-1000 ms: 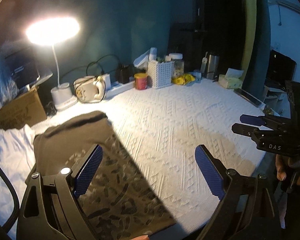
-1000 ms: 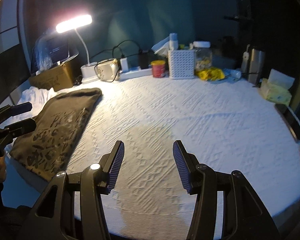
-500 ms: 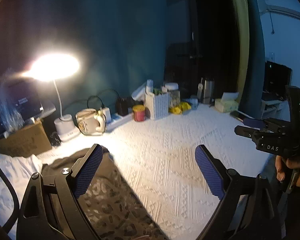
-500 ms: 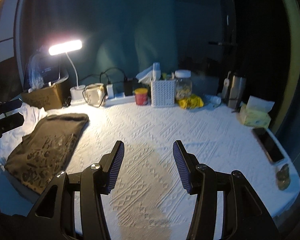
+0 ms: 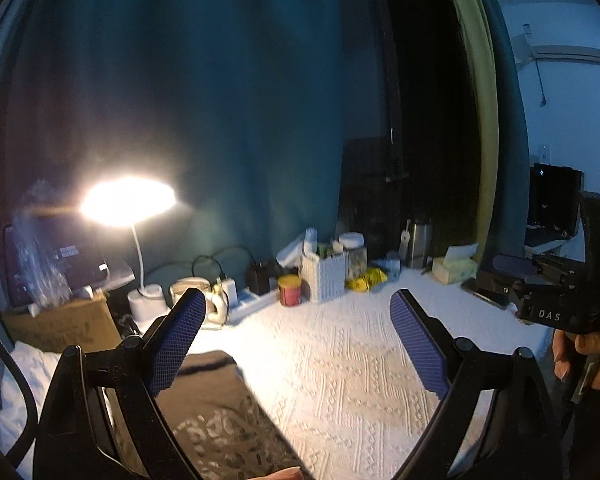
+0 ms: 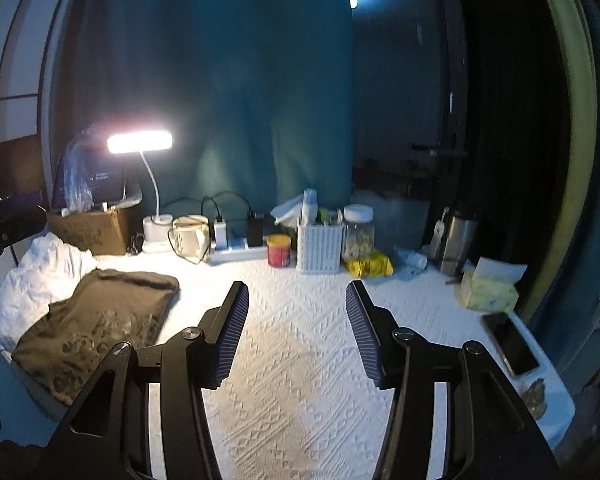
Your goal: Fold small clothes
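A dark olive garment with a leopard-like print (image 6: 96, 324) lies folded at the left of the white textured tablecloth (image 6: 300, 360), partly over a white cloth (image 6: 40, 276). It also shows low in the left wrist view (image 5: 220, 420). My left gripper (image 5: 296, 344) is open and empty, raised above the garment's right edge. My right gripper (image 6: 296, 332) is open and empty above the middle of the table, well right of the garment. The right gripper also shows at the right edge of the left wrist view (image 5: 540, 284).
A lit desk lamp (image 6: 140, 144), a cardboard box (image 6: 88, 232), a mug (image 6: 190, 232), a power strip (image 6: 236, 250), a red tin (image 6: 279, 250), a white basket (image 6: 320, 248), a jar, a steel flask (image 6: 456, 244), a tissue box (image 6: 488, 292) and a phone (image 6: 510, 344) line the back and right.
Both grippers have risen and tilted upward away from the table. The garment has dropped lower in both views. Both stay open and empty.
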### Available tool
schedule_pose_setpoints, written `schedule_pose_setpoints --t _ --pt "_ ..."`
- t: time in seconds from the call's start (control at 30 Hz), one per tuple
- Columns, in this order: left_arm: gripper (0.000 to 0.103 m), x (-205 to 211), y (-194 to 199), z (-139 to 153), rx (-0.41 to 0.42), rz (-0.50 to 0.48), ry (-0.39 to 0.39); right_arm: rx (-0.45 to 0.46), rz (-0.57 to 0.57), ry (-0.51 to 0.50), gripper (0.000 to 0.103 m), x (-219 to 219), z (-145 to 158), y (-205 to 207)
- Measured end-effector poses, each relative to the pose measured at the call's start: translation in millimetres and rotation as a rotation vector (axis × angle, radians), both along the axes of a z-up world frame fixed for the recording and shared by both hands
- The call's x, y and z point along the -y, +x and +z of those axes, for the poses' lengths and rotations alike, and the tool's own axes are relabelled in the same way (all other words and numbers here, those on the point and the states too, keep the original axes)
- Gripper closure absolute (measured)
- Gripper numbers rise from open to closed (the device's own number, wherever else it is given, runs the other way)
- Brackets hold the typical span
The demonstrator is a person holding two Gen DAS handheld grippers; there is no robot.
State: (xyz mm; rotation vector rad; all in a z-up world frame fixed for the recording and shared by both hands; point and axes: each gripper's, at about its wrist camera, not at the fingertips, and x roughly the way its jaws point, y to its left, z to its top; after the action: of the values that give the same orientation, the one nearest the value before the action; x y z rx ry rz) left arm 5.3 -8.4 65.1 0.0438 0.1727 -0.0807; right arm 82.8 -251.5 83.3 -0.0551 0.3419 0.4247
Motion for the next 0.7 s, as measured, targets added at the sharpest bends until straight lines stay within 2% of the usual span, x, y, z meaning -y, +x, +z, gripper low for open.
schedule_pose_setpoints --t 0.17,0.3,0.57,0.63,0.7 --pt "0.01 -6.9 -14.0 11.5 0.063 0.021 -0.002 0.056 -0.004 0.018 0.049 -0.8 21.3 -6.8" --pt "0.001 -12.7 -26.4 15.4 0.116 0.081 0.016 0.096 0.001 0.029 0.049 -6.3 37.5 -11.8" --pt "0.001 -31.9 -24.0 8.6 0.094 0.122 -0.02 0.118 0.026 0.063 0.049 -20.6 47.9 -9.7" --pt "0.001 -35.6 -21.9 3.8 0.084 0.13 -0.031 0.113 0.033 0.064 0.036 -24.6 46.4 -7.7" --pt "0.001 -38.6 -21.6 -1.0 0.08 0.146 -0.039 0.112 0.042 0.063 0.036 -28.5 43.9 -5.8"
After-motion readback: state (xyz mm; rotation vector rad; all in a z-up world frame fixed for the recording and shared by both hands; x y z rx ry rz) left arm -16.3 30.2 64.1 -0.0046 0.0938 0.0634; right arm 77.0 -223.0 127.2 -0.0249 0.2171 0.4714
